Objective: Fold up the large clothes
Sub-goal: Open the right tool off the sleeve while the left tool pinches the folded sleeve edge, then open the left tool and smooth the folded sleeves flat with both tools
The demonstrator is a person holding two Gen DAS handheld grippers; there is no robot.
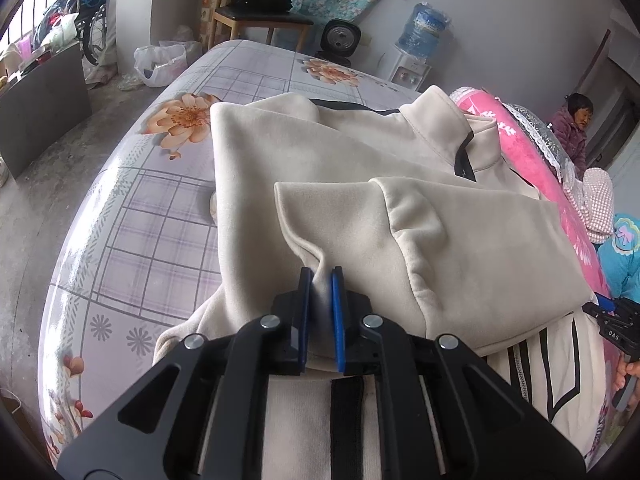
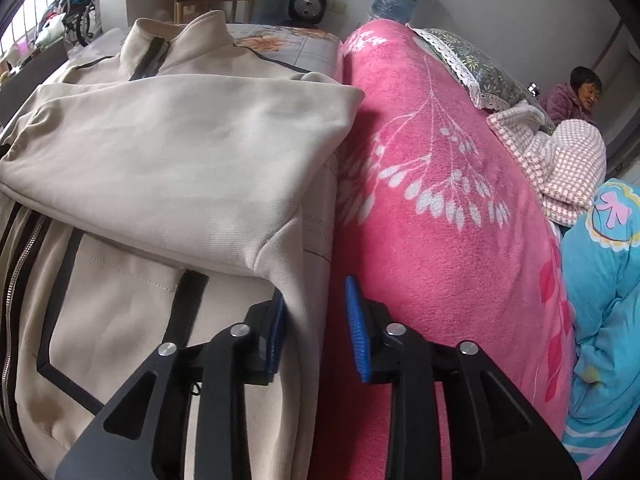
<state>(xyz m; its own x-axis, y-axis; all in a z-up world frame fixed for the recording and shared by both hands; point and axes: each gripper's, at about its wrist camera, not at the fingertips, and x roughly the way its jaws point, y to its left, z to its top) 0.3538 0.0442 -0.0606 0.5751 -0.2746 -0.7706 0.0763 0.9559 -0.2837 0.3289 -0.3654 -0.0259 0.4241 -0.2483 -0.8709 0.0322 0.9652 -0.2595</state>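
Left wrist view: left gripper (image 1: 320,280) pinches a fold of the cream zip jacket (image 1: 400,184) on the floral bed (image 1: 160,216); right gripper (image 2: 316,300) gapes, astride its side edge beside a pink blanket (image 2: 440,200).

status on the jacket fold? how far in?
Partway. Done: both sleeves of the beige zip jacket are folded across its front on the bed. In hand: the left gripper is shut on a pinch of sleeve fabric; the right gripper is open, straddling the jacket's edge beside the pink blanket. Left: the body still lies full length, unfolded.
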